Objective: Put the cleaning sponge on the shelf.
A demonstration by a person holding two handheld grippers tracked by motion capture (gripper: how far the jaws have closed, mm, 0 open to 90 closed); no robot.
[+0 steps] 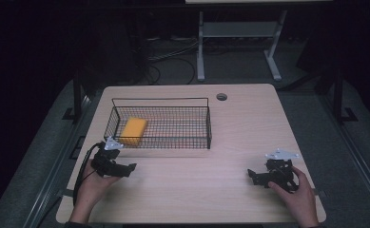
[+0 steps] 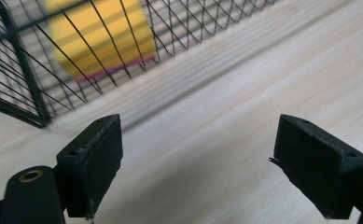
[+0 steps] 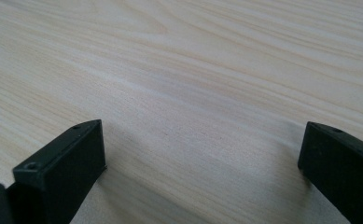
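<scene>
Both hands sit low on the pale wooden bench [image 1: 192,180], left tool [image 1: 131,167] and right tool [image 1: 250,173] spread wide, gripping nothing. Yellow rectangular sponge [image 1: 133,130] lies in the black wire basket [image 1: 208,124], just past the left tool.

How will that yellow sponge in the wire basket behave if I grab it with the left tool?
The yellow sponge looks like a soft block with a thin pink layer underneath, so it will probably squash between the jaws and feel light. It lies flat inside the wire basket, so it is unlikely to roll. The left tool is open and would need to clear the rim first.
</scene>
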